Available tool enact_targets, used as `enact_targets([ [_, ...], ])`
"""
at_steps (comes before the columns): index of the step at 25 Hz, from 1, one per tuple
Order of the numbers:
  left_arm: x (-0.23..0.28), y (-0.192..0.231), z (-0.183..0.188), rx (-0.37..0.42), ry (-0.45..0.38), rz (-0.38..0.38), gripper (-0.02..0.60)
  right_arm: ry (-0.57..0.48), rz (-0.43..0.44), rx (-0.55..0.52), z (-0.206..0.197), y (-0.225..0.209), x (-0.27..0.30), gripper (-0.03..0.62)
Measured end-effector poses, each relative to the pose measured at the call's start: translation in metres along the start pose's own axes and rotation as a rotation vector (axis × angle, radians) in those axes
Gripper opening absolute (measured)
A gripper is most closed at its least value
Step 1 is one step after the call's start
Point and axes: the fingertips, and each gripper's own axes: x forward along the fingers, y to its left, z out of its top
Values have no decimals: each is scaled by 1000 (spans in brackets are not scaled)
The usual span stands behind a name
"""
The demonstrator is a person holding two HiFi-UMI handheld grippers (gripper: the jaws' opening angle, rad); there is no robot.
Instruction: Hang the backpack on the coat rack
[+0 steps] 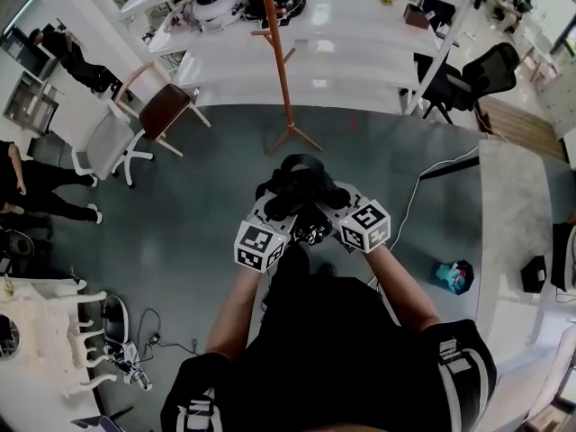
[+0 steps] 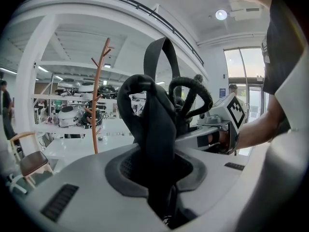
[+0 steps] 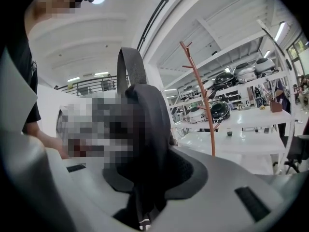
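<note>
One black soft-fabric backpack (image 1: 301, 187), held up off the grey floor (image 1: 180, 205) in front of the person, btwn both tools. Grip: left gripper (image 1: 281, 212) clamped on a padded black strap; right gripper (image 1: 326, 211) likewise clenched on strap fabric. Top carry loop (image 2: 161, 57) stands free above. Handling, est.: limp, sags, prob. light; cloth not slippery; straps OK for carrying, loop is the part for a peg. Orange-brown branched coat rack (image 1: 281, 70): upright, well apart ahead, w/ white tables (image 1: 360, 66) behind. Which peg suits: cannot tell yet.
</note>
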Motion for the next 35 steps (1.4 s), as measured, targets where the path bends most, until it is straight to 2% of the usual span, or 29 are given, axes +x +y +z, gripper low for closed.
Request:
enact_targets([
  [16,41,49,22,18,4,-72,104,-26,-66,32,27,-47,37,133],
  [35,80,141,45,48,20,-132,104,-70,-118,63,64,-98,117,133],
])
